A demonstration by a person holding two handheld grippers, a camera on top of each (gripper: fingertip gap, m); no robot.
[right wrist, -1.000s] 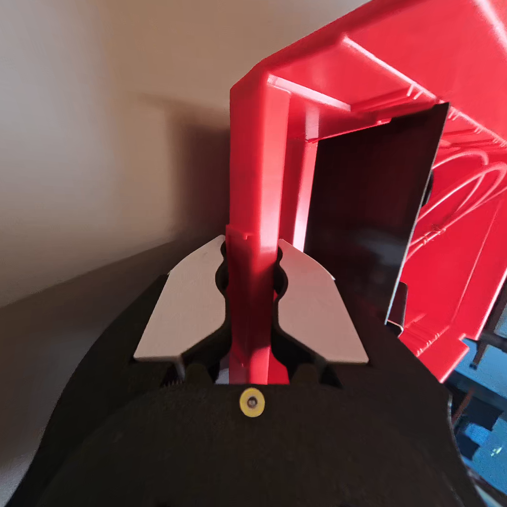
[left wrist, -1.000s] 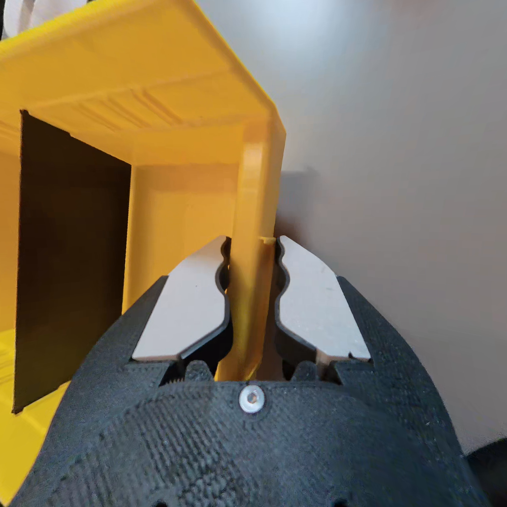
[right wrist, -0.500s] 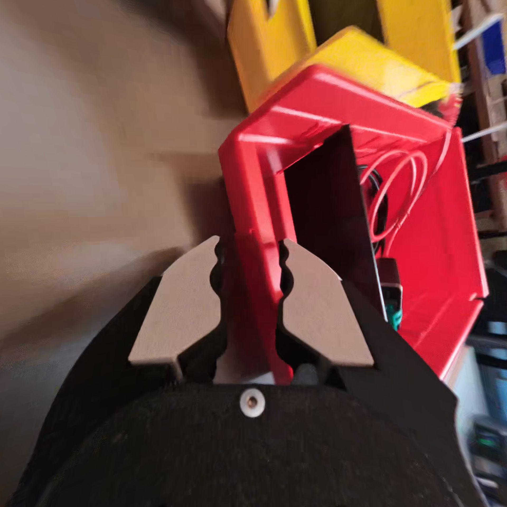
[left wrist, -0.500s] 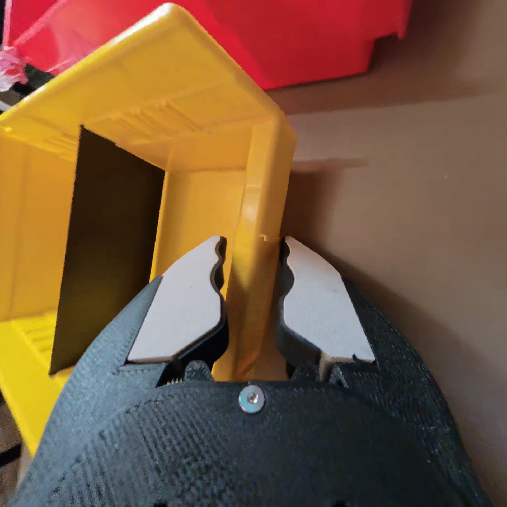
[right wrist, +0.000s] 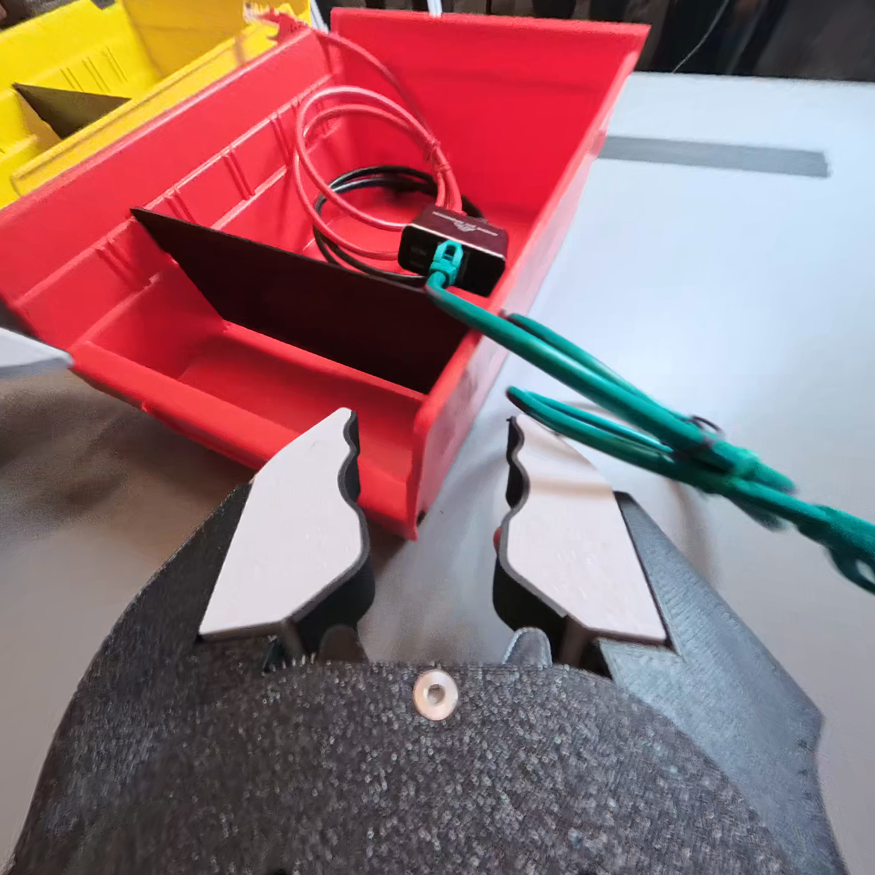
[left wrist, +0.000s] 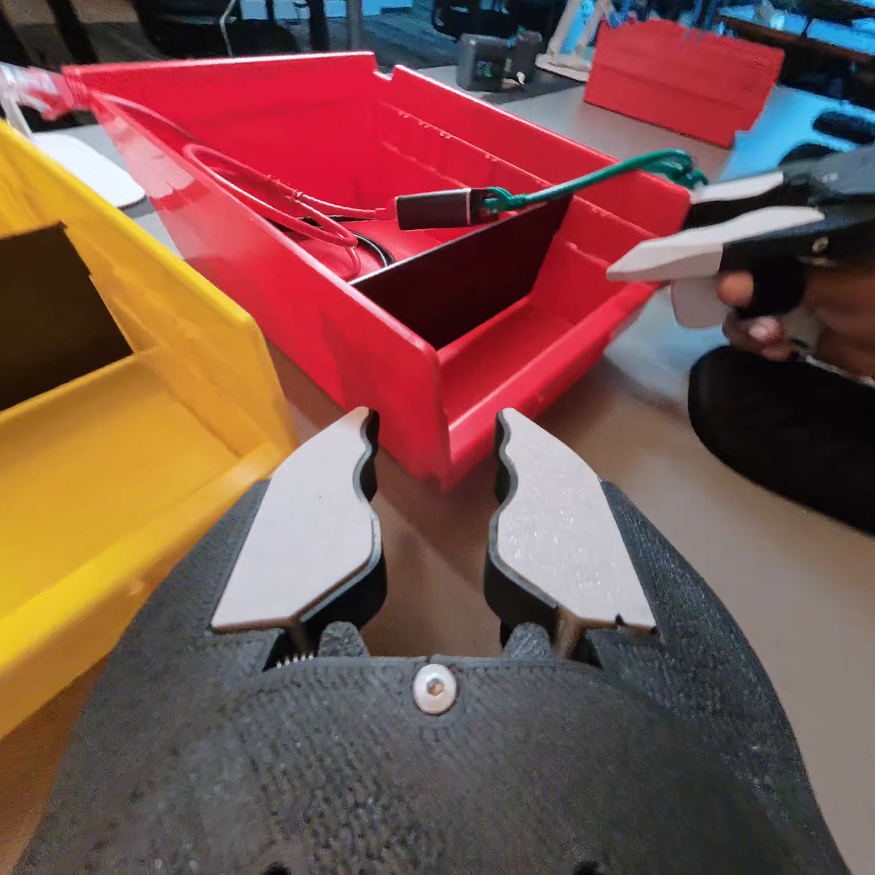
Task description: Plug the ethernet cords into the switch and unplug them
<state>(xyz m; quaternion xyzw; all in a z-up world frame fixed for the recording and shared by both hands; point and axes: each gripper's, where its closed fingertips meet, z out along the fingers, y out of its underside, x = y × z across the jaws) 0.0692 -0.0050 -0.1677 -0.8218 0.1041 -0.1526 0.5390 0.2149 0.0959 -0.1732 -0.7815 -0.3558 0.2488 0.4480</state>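
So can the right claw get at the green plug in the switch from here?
Probably yes: the right claw is open and empty, and the green plug in the switch faces it above the black divider.

Left gripper (left wrist: pixel 435 421) and right gripper (right wrist: pixel 433 426), jaws apart, empty.

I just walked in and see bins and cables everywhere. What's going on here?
A person is working with two handheld grippers. Both the left gripper and right gripper are open and empty. The red bin and yellow bin sit on the table. In the red bin, a green cord is plugged into the black switch.
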